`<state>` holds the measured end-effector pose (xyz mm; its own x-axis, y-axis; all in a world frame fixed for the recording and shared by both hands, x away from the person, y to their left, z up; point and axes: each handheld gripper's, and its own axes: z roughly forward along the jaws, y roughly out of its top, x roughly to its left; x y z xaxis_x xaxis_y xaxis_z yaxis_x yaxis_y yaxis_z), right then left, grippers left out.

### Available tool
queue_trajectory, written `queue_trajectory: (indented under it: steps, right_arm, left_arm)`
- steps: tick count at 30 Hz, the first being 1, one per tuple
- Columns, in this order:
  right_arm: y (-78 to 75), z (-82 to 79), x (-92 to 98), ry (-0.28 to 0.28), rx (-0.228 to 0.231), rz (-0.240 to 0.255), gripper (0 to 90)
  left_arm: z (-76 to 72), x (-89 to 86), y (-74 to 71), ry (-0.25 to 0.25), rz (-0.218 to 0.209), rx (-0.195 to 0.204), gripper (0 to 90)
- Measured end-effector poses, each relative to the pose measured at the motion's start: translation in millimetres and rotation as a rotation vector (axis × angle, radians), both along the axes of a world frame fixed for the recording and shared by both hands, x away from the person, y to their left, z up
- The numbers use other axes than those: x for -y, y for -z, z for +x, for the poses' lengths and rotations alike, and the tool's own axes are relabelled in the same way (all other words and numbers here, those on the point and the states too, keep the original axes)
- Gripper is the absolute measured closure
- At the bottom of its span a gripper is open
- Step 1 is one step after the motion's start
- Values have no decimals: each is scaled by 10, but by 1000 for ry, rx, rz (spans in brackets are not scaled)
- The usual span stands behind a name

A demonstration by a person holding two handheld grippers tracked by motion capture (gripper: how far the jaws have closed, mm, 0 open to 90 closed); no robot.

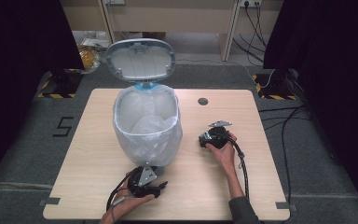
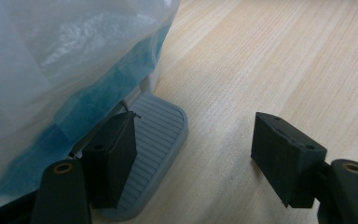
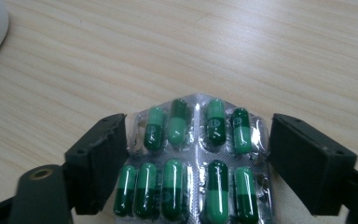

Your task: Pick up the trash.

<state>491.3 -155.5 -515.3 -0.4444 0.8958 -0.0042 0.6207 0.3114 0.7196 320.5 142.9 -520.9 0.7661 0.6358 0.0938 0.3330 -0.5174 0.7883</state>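
A silver blister pack [image 3: 193, 163] of green capsules lies on the wooden table [image 3: 121, 56], between the jaws of my right gripper [image 3: 198, 163]. Both pads touch its side edges, so the gripper is shut on it. In the high view my right gripper [image 1: 205, 139] sits low on the table, right of the pedal bin [image 1: 147, 126]. The bin has a clear bag liner, and its lid [image 1: 141, 58] stands open. My left gripper [image 2: 196, 158] is open at the foot of the bin, with its left jaw resting over the grey pedal [image 2: 158, 135]. It sits near the table's front edge [image 1: 156, 187].
A round cable hole [image 1: 203, 101] is in the table behind my right hand. Bare wood [image 1: 256, 186] stretches to the right and front. Black stands and cables [image 1: 279, 130] surround the table on the floor.
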Motion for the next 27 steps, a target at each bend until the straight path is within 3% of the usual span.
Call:
queue_trajectory:
  steps: [8,12,17,27]
  right_arm:
    - [-25,-35,69,-22,6,7,382]
    - [-69,-72,95,-34,17,-1,405]
    - [-263,-147,121,-53,67,15,418]
    - [-567,-327,214,-77,83,91,421]
  left_arm:
    - [1,2,3,-4,-14,-3,303]
    - [2,-3,-1,0,-3,-2,304]
    - [1,-1,0,0,-1,-1,304]
    - [-1,3,3,-2,-1,4,304]
